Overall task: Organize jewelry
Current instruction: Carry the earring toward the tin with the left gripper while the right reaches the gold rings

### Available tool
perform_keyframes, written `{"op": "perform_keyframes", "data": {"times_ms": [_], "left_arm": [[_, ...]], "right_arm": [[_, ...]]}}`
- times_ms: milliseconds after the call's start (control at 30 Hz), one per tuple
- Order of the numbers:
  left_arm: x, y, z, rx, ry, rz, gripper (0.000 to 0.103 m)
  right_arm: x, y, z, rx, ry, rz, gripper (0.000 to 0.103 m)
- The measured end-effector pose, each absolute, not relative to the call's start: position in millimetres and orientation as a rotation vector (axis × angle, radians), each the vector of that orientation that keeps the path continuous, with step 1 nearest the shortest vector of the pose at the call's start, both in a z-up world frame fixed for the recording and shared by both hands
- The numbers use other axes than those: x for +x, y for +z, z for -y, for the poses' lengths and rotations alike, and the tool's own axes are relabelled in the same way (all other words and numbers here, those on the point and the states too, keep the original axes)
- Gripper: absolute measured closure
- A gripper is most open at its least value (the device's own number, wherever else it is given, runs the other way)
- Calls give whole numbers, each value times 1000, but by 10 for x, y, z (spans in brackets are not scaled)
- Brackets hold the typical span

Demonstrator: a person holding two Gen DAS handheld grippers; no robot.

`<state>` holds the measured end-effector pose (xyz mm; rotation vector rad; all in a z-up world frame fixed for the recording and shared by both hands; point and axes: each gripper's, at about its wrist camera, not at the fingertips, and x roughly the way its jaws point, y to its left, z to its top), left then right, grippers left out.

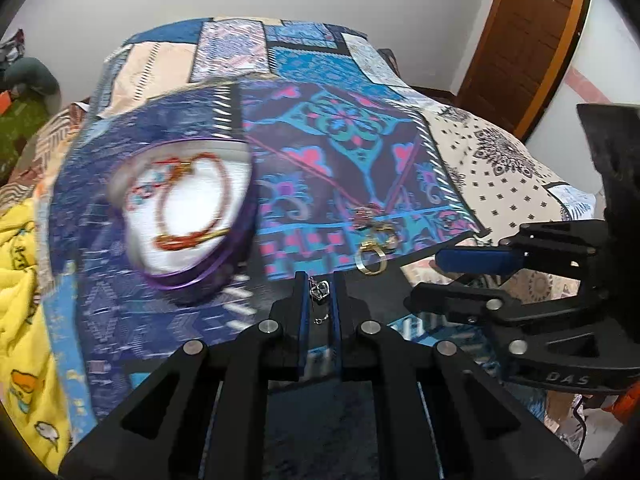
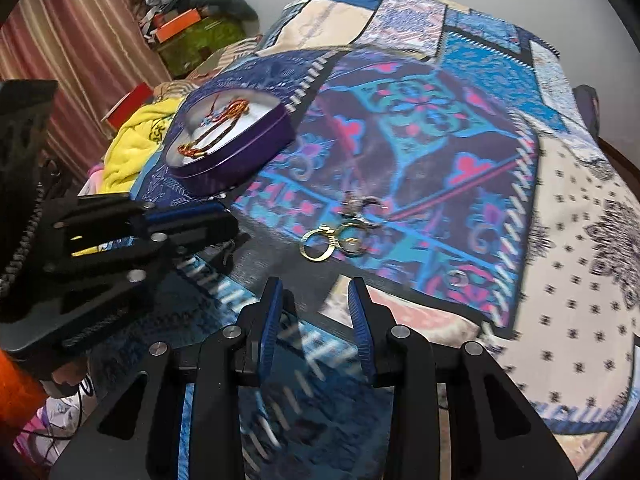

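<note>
My left gripper [image 1: 319, 280] is shut on a small silver heart pendant [image 1: 320, 291] with a thin chain hanging below, held just above the quilt. An open purple heart-shaped tin [image 1: 188, 216] with red and gold bracelets [image 1: 192, 200] lies to its left; it also shows in the right wrist view [image 2: 236, 136]. Gold rings [image 1: 374, 254] and a silver piece [image 1: 366, 213] lie on the quilt ahead; the rings also show in the right wrist view [image 2: 334, 242]. My right gripper [image 2: 316, 288] is open and empty, short of the rings. A small silver ring [image 2: 459, 279] lies to the right.
A patterned patchwork quilt [image 1: 332, 128] covers the bed. A yellow blanket [image 1: 20, 280] lies at the left edge. A wooden door [image 1: 528, 40] stands at the far right. Boxes and bags [image 2: 188, 24] are piled by a striped curtain [image 2: 72, 40].
</note>
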<state>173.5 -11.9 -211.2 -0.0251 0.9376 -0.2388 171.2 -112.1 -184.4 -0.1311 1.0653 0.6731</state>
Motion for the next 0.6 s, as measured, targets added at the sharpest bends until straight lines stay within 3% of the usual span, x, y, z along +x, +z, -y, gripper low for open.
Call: {"op": "perform_keyframes", "data": {"times_ms": [267, 467, 600], "left_arm": [[1632, -2038, -149, -41, -192, -914, 94], [1616, -2047, -202, -58, -185, -910, 94], [1605, -2043, -184, -59, -190, -908, 94]], "right_arm": [[1874, -1892, 1016, -82, 670, -1070, 73], [1874, -1908, 989, -107, 624, -1047, 94], [1925, -1902, 1022, -85, 622, -1062, 95]]}}
